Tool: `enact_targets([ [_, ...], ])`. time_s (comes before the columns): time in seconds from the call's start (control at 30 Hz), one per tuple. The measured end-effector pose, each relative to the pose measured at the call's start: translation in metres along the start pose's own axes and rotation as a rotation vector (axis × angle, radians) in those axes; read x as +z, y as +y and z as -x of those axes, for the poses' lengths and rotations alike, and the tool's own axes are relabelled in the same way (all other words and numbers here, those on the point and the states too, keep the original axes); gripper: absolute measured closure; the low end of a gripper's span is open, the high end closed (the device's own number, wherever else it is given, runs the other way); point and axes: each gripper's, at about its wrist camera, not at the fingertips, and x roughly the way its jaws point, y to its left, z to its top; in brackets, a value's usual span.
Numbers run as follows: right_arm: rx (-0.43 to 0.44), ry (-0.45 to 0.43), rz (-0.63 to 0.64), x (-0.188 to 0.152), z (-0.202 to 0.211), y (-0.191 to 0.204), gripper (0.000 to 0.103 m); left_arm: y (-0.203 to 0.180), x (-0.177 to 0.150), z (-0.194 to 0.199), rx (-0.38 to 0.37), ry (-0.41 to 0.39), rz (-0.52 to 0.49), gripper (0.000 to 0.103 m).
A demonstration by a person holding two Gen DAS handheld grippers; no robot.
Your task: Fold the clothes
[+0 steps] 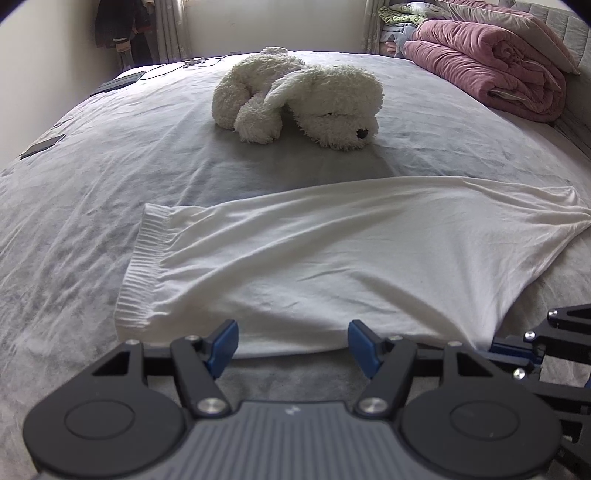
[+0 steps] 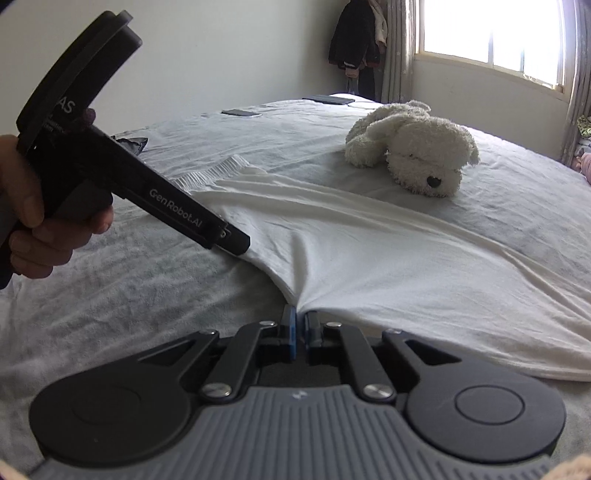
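A white garment (image 1: 314, 258) with a ribbed hem at its left end lies spread across the grey bed; it also shows in the right wrist view (image 2: 388, 266). My left gripper (image 1: 291, 343) is open, its blue pads on either side of the garment's near edge. In the right wrist view the left gripper's fingertips are hidden behind its body at that near edge. My right gripper (image 2: 300, 334) is shut on the garment's near edge, and the cloth puckers into folds at the pads. The right gripper's black linkage shows in the left wrist view (image 1: 546, 347) at the right edge.
A white plush dog (image 1: 299, 99) lies on the bed beyond the garment, also in the right wrist view (image 2: 413, 147). Folded pink quilts (image 1: 491, 70) are stacked at the far right. Dark flat devices (image 1: 42, 146) lie near the bed's left edge. A window (image 2: 491, 33) is behind.
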Motion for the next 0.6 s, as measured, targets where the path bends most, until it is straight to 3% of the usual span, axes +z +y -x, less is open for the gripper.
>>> enact_targets([
  [0.13, 0.007, -0.001, -0.043, -0.003, 0.000, -0.011, 0.088, -0.001, 0.000, -0.001, -0.002, 0.002, -0.005, 0.036],
  [0.2, 0.004, -0.012, -0.067, -0.003, 0.003, -0.017, 0.081, -0.003, -0.001, -0.001, -0.005, 0.001, -0.011, 0.036],
  [0.27, 0.003, -0.029, -0.103, -0.002, 0.005, -0.027, 0.058, -0.006, -0.001, 0.000, -0.013, -0.003, -0.017, 0.036],
  [0.3, 0.006, -0.037, -0.123, -0.002, 0.006, -0.033, 0.054, -0.006, -0.001, 0.001, -0.019, -0.006, -0.019, 0.036],
  [0.43, 0.011, -0.041, -0.121, -0.001, 0.008, -0.045, 0.050, -0.009, 0.000, 0.006, -0.055, -0.029, -0.023, 0.036],
  [0.53, -0.003, -0.043, -0.102, 0.000, 0.011, -0.052, 0.038, -0.013, 0.000, 0.010, -0.094, -0.042, -0.027, 0.036],
  [0.6, -0.015, -0.048, -0.122, -0.002, 0.015, -0.062, 0.038, -0.017, -0.001, 0.011, -0.110, -0.047, -0.042, 0.036],
])
